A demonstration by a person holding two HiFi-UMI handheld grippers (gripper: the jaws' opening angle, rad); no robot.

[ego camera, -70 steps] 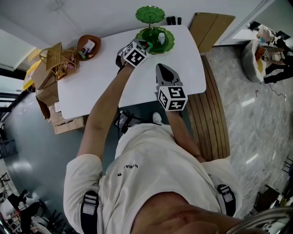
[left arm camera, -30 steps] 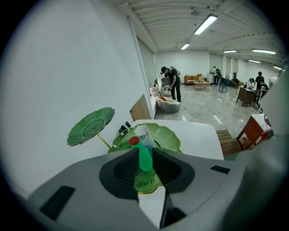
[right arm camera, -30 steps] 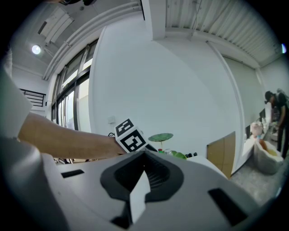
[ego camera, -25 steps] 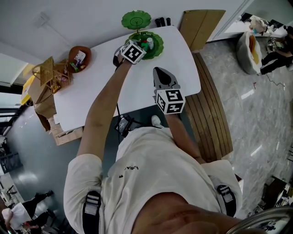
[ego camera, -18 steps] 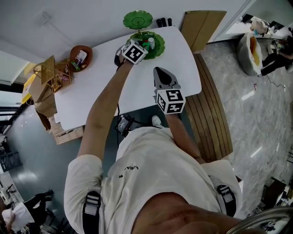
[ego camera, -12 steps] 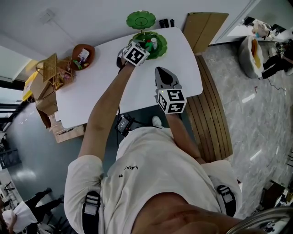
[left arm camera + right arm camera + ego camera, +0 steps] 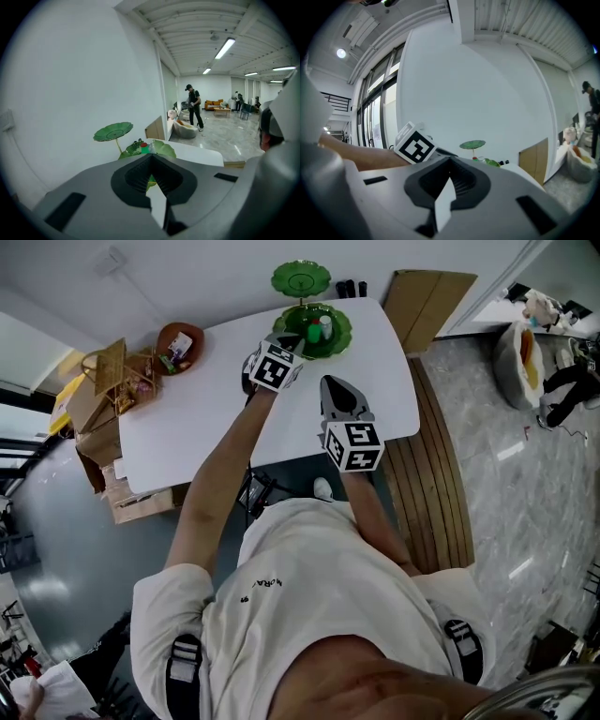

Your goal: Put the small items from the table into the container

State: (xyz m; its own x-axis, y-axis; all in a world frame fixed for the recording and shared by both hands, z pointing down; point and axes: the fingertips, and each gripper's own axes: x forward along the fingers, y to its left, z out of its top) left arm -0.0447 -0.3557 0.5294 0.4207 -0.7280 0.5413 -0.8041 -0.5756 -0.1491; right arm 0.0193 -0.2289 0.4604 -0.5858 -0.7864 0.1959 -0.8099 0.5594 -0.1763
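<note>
A green leaf-shaped two-tier stand is the container, with its lower tray (image 7: 336,337) (image 7: 164,148) at the table's far edge and its upper leaf (image 7: 300,279) (image 7: 113,131) (image 7: 472,144) above. In the lower tray stand a small clear bottle (image 7: 325,326) and a red-capped item (image 7: 144,145). My left gripper (image 7: 288,337) (image 7: 151,156) hovers just short of the tray's near rim, shut with nothing in it. My right gripper (image 7: 336,382) (image 7: 450,160) hangs over the white table (image 7: 187,418) nearer to me, jaws together and empty.
A brown bowl (image 7: 180,343) with small items sits at the table's far left, next to a wicker basket and cardboard boxes (image 7: 98,390). A cardboard panel (image 7: 427,298) leans at the right, above a wooden bench (image 7: 436,484). A person (image 7: 193,107) stands far off in the room.
My left gripper has drawn back from over the green tray toward me. The right gripper has stayed where it was.
</note>
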